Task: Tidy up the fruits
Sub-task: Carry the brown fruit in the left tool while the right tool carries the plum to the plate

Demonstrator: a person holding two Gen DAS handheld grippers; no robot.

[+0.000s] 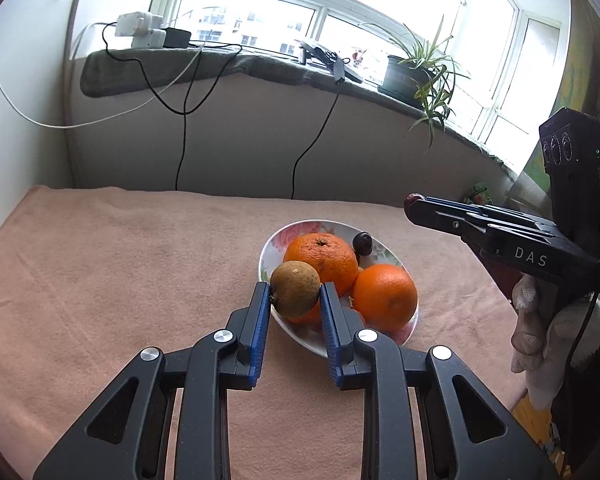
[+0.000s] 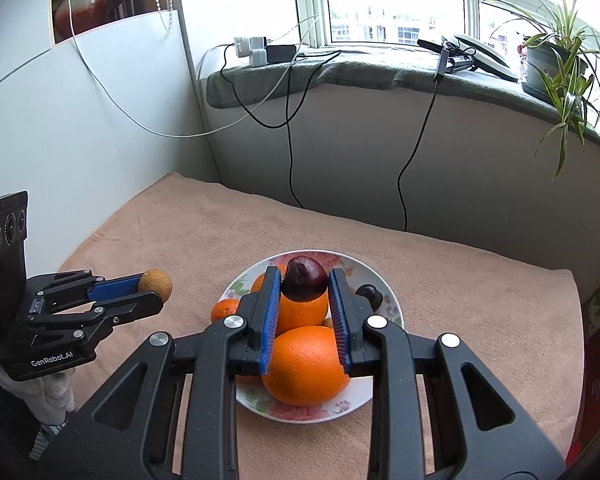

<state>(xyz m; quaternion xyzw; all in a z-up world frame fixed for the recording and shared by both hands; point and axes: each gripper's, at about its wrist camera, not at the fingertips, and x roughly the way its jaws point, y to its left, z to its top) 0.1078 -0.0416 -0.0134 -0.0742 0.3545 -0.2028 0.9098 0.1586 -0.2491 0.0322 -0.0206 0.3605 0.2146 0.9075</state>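
The left tool (image 1: 295, 290) is clamped on a small brown fruit (image 1: 295, 289), held clear of the peach cloth (image 1: 120, 264) that covers the tabletop, at the near-left rim of the plate (image 1: 269, 246). In the right wrist view the same tool (image 2: 156, 286) shows to the left of the plate (image 2: 242, 278), its fruit (image 2: 156, 282) pinched at the fingertips and well above the cloth (image 2: 188, 232). The flowered plate already carries three oranges, the biggest (image 2: 306, 366) nearest, another (image 2: 302, 310) behind it and a small one (image 2: 225, 309) at the left edge, plus a dark plum (image 2: 369, 295) on the right side. The right tool (image 2: 305, 284) is clamped on a second dark plum (image 2: 304, 279), hanging over the middle of the pile; from the left wrist view this tool (image 1: 414, 202) sits to the right of and above the plate. Both hands look to be mid-carry, bringing the last loose fruits in. Next, each tool needs to come down over a free gap among the oranges and part its jaws gently, since round fruit dropped onto the heap could roll off the shallow rim.
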